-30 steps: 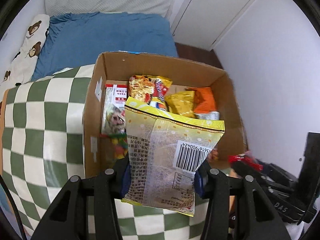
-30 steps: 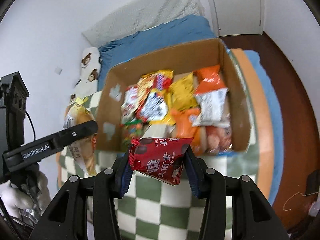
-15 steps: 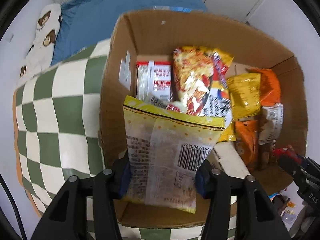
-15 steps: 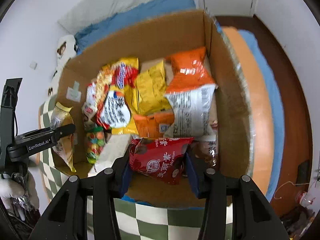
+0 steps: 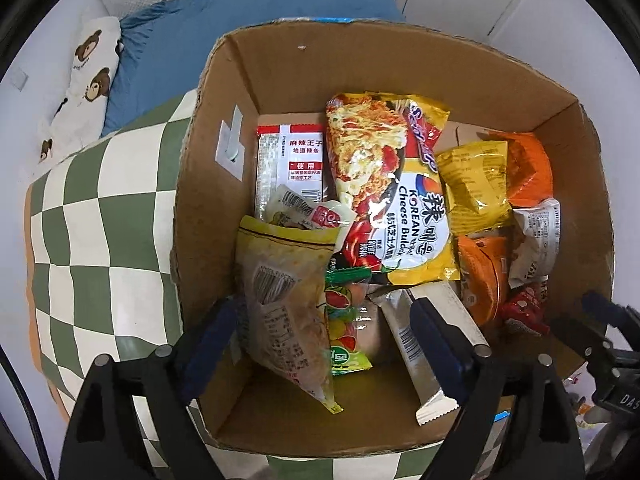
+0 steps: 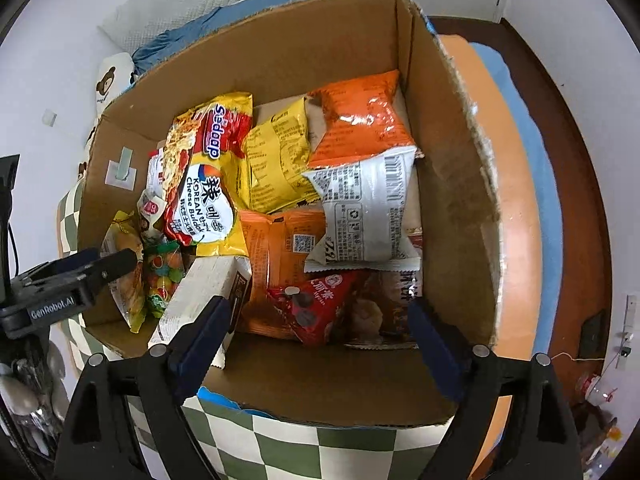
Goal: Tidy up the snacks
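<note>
A cardboard box [image 5: 224, 208] [image 6: 452, 184] on a green checked cloth holds several snack packs. My left gripper [image 5: 324, 328] is open over the box's near left corner. The pale yellow snack bag [image 5: 284, 308] leans free against the left wall between its jaws; it also shows in the right wrist view [image 6: 124, 276]. My right gripper [image 6: 320, 324] is open over the near right of the box. The red snack pack [image 6: 316, 308] lies loose among the other packs just ahead of it, and also shows in the left wrist view [image 5: 524, 308].
In the box lie a Korean cheese noodle pack [image 5: 396, 208], yellow [image 6: 276, 160] and orange [image 6: 360, 116] bags, a white pack [image 6: 364, 212] and a white bar [image 5: 424, 344]. A blue bed [image 5: 248, 20] lies behind. A dark wood floor [image 6: 568, 184] is at the right.
Both grippers moved over the box, lowered and opened. The yellow bag dropped against the left wall; the red pack dropped among the packs at the near right.
</note>
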Motion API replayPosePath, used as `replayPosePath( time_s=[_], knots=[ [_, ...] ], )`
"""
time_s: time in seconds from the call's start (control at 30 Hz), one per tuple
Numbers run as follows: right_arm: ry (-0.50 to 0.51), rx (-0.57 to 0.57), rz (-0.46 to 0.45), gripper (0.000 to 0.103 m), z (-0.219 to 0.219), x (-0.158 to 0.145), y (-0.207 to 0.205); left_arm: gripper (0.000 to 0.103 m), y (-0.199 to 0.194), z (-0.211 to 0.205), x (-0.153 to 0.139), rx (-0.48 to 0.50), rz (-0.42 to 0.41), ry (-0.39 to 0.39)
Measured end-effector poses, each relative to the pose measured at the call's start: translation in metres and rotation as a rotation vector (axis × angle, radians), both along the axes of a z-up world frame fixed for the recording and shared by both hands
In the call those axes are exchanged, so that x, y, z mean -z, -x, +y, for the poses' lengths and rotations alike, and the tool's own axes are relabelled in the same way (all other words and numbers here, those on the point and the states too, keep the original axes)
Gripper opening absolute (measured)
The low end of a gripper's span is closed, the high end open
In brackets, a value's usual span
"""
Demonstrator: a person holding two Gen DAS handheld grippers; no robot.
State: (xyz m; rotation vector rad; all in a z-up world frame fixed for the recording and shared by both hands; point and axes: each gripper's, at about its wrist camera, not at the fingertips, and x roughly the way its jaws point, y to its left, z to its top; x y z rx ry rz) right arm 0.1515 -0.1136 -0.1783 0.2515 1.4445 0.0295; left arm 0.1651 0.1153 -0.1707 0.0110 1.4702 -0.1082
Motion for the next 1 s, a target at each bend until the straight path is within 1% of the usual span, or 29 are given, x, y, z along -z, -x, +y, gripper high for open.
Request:
replayPosePath(
  time_s=[0.17, 0.23, 0.33, 0.43, 0.67, 0.83, 0.93, 1.0],
  knots=[
    [0.043, -0.006, -0.047, 0.093, 0.002, -0.011, 0.002, 0.089, 0.012, -0.003, -0.006, -0.022, -0.047, 0.027],
    [0.077, -0.011, -0.069, 0.097, 0.005, -0.015, 0.004, 0.089, 0.018, -0.005, -0.011, -0.026, -0.074, 0.022],
    [0.121, -0.024, -0.104, 0.097, 0.009, -0.021, 0.009, 0.089, 0.026, -0.007, -0.019, -0.030, -0.110, 0.017],
    [0.139, -0.026, -0.126, 0.098, 0.012, -0.026, 0.013, 0.089, 0.034, -0.010, -0.024, -0.027, -0.133, 0.020],
    [0.158, -0.022, -0.153, 0.098, 0.015, -0.031, 0.020, 0.089, 0.044, -0.015, -0.033, -0.017, -0.161, 0.021],
    [0.143, -0.007, -0.176, 0.098, 0.013, -0.040, 0.028, 0.089, 0.052, -0.015, -0.044, -0.017, -0.188, 0.027],
    [0.143, 0.001, -0.208, 0.098, 0.012, -0.052, 0.038, 0.089, 0.065, -0.016, -0.060, -0.014, -0.225, 0.034],
    [0.147, 0.007, -0.243, 0.098, 0.012, -0.066, 0.050, 0.089, 0.077, -0.016, -0.075, -0.012, -0.261, 0.040]
  ],
)
